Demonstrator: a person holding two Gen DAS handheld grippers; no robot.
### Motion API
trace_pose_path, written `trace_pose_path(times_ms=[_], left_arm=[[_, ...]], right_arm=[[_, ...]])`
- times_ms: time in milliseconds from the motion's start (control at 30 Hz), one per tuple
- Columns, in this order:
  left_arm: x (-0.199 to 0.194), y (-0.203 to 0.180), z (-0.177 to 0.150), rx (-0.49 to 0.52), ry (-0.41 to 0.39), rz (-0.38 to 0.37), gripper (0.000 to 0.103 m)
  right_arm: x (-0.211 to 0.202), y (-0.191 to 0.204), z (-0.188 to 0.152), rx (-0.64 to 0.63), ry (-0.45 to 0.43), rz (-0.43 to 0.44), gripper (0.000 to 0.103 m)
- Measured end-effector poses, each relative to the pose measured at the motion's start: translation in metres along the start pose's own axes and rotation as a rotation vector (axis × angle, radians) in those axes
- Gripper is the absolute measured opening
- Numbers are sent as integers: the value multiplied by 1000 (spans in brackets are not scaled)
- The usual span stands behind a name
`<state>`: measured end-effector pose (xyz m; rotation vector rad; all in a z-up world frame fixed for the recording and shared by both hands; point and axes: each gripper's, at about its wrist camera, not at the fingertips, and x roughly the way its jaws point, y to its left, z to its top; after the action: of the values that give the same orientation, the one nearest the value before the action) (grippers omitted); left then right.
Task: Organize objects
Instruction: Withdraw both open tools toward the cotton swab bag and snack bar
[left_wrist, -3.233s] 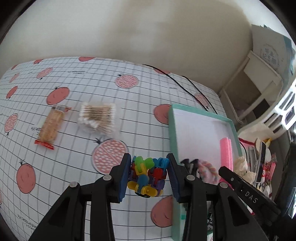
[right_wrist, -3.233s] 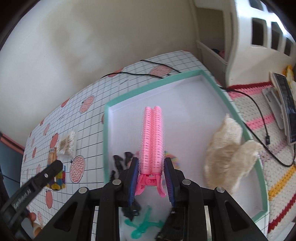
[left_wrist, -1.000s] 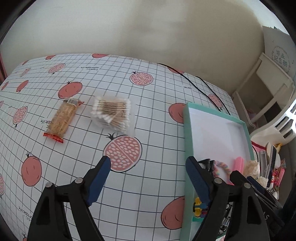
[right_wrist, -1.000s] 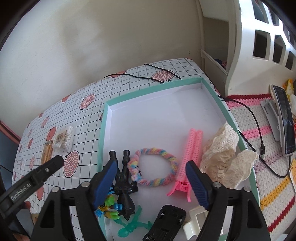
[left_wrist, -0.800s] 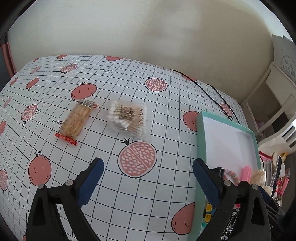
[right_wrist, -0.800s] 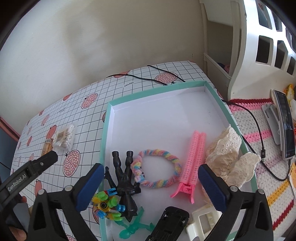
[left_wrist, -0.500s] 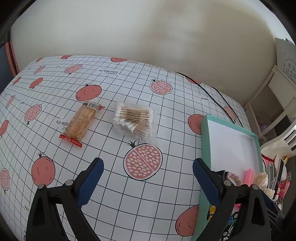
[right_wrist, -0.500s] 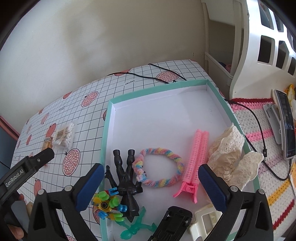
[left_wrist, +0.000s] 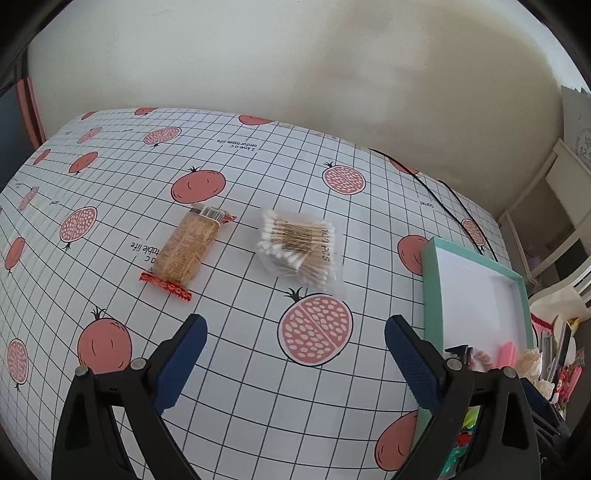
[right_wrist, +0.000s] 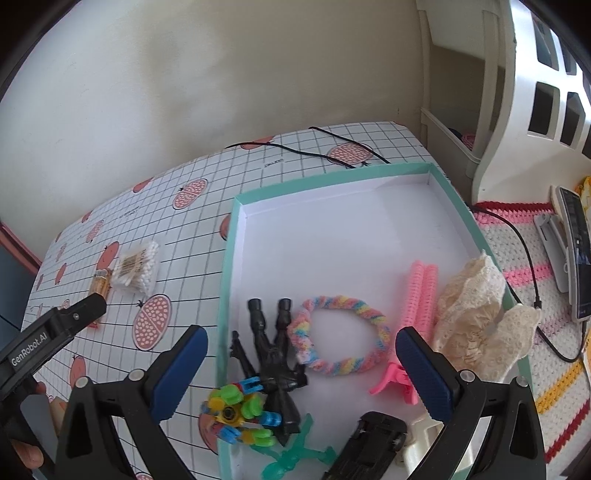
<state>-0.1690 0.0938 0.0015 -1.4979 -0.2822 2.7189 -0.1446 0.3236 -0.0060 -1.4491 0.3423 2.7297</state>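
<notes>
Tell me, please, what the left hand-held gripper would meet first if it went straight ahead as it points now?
Probably the tablecloth, near the pomegranate print. The open left hand-held gripper points toward the cotton swab packet, the first object in line, though depth is unclear.

Bare desk (left_wrist: 229, 332) ahead of left tool (left_wrist: 295, 354), cracker pack (left_wrist: 186, 247) and cotton swabs (left_wrist: 299, 247) beyond, tray (right_wrist: 229, 280) far half empty, near half cluttered.

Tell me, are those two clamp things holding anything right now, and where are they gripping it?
Nothing is held. The left gripper is wide open above the tablecloth, and the right gripper is wide open over the tray, touching none of its items.
</notes>
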Motion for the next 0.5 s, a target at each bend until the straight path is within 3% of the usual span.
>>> trace_pose_path(times_ms=[500], left_arm=[[-7,70,17,-75,-23,67,97]], right_arm=[[9,75,-4,-86,-1,82,103]])
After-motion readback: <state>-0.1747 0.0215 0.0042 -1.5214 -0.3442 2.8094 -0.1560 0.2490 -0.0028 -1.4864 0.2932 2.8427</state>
